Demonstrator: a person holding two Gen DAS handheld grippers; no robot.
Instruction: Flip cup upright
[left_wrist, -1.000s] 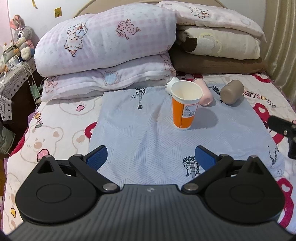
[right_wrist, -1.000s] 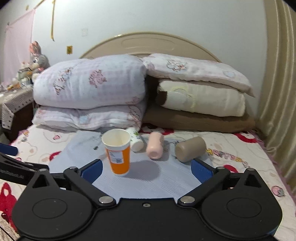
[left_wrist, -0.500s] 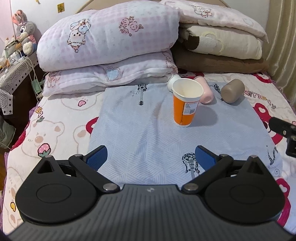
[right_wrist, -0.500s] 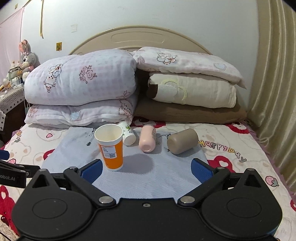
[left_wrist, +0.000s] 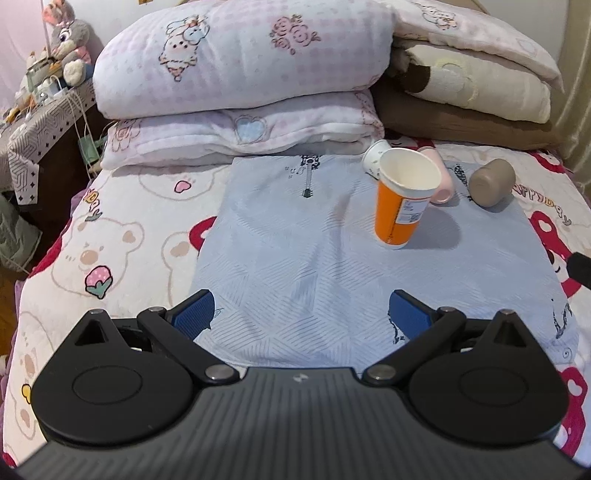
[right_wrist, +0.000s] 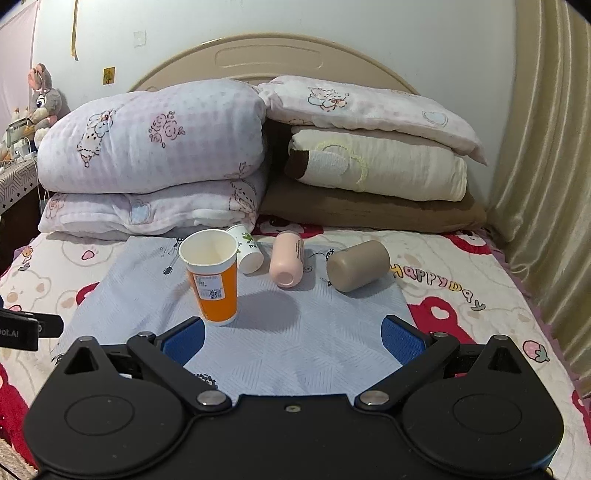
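A bed (right_wrist: 461, 295) piled with pillows (right_wrist: 155, 147), a blue cloth (right_wrist: 295, 332) spread on top. The orange cup (right_wrist: 216, 277) stands upright at the cloth's middle; three cups lie tipped on the far side: white (right_wrist: 247, 251), pink (right_wrist: 286, 264), brown (right_wrist: 358, 266). Left hand-held gripper (left_wrist: 301, 314) and right hand-held gripper (right_wrist: 293, 338) hover near, both spread wide, holding nothing. Careful: soft bedding could topple that orange cup if a reach brushes it.

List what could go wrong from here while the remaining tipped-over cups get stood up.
1. The upright orange paper cup stands on a soft blue cloth right in front of the lying small white paper cup; reaching past could topple it.
2. The pink plastic cup and taupe cylindrical cup lie on their sides and may roll when nudged.
3. Both the left tool and right tool are open and empty; soft bedding could tip a cup set down.
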